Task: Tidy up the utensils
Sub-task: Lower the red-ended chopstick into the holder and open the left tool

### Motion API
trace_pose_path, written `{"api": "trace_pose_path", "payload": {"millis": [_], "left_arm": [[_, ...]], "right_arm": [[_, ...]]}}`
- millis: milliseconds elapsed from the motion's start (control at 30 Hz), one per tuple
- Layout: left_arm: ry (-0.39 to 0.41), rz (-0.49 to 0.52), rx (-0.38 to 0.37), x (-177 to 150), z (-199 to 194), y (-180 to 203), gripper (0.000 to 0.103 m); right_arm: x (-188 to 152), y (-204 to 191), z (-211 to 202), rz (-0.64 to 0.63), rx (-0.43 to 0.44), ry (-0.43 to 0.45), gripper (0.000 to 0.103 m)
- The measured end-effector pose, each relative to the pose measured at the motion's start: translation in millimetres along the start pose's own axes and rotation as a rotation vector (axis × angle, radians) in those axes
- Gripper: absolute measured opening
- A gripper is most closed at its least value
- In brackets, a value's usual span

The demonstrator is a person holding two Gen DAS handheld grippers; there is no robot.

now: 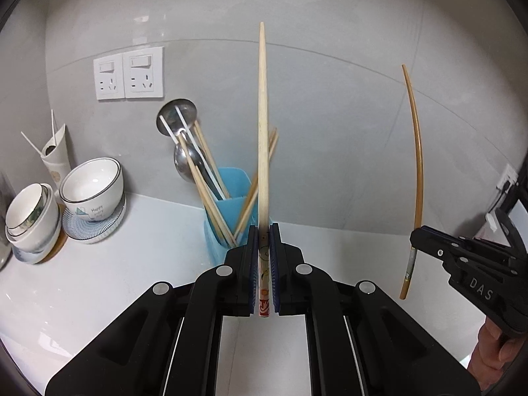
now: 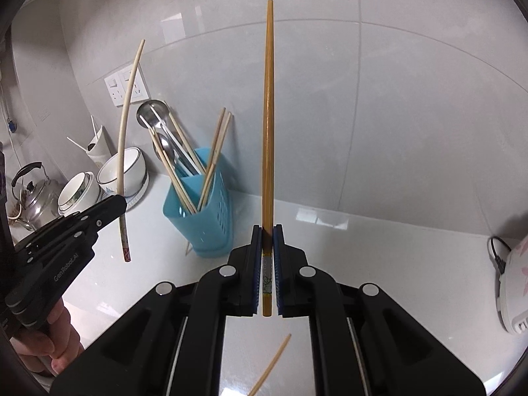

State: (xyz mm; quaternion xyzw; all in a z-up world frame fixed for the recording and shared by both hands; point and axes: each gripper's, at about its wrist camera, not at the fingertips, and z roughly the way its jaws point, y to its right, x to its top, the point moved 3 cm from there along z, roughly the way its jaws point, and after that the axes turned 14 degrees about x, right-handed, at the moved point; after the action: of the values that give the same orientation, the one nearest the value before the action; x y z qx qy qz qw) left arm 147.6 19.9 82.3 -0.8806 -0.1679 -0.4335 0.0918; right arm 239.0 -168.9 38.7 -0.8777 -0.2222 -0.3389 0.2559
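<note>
While both grippers hang above the white bench (image 2: pixel 379 264), each has its fingers closed on a single chopstick held upright, tip up. Landmark for everything here is the blue utensil holder (image 2: pixel 201 211), which stands on the bench close to the tiled wall. It already contains several pale chopsticks (image 2: pixel 216 151) leaning outward, two metal spoons (image 2: pixel 153 114) and a pair of white chopsticks (image 1: pixel 184 132).

Seen from the right wrist camera, the left gripper (image 2: pixel 120 203) is to the left of the holder and nearer the camera, its fingers pinched on a pale chopstick (image 2: pixel 127 112) near the patterned, red-ended handle. Its own camera shows the same pale stick clamped between the blue pads, directly in front of the holder.

To the right of the holder, the right gripper (image 2: pixel 267 264) clamps a darker brown chopstick (image 2: pixel 268 115) just above its decorated band; the lower end pokes out below the fingers. Neither held stick touches the holder.

Left of the holder, stacked bowls (image 1: pixel 92 181) rest on a blue patterned plate (image 1: pixel 82 227), with more bowls and a white cup beside them, and a metal kettle (image 2: pixel 31 194) farther left. Behind the holder, two wall sockets (image 1: pixel 128 74) sit on the tiles. One more pale chopstick (image 2: pixel 270 366) lies on the bench, well in front of the holder, beneath the right gripper
</note>
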Motion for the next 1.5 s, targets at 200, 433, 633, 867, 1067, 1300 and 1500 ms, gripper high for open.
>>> {"api": "trace_pose_path", "payload": {"millis": [200,433,633,867,1067,1300,1500], "left_arm": [[0.043,0.001,0.026,11.0,9.2,-4.2,0.006],[0.1,-0.011,0.026,25.4,23.2,-8.1,0.006],[0.135,-0.028,0.021,39.9,43.1,-10.0,0.006],[0.138,-0.019,0.026,46.5,71.3,-2.5,0.006],[0.108,0.009,0.055,41.3,98.4,5.7,0.006],[0.038,0.024,0.066,35.5,124.5,8.7,0.008],[-0.009,0.035,0.087,32.5,127.5,2.8,0.056]], "right_arm": [[16.0,-12.6,12.9,-0.051,-0.012,0.035,0.006],[31.0,-18.4,30.4,-0.063,0.0,0.049,0.006],[38.3,-14.9,45.5,-0.05,0.006,0.043,0.006],[42.0,-12.7,62.9,-0.039,0.008,0.025,0.006],[45.3,-12.1,75.1,-0.028,0.015,0.012,0.006],[47.3,-12.5,84.1,-0.024,0.019,-0.005,0.006],[46.3,-11.2,88.9,-0.022,0.025,-0.018,0.006]]}}
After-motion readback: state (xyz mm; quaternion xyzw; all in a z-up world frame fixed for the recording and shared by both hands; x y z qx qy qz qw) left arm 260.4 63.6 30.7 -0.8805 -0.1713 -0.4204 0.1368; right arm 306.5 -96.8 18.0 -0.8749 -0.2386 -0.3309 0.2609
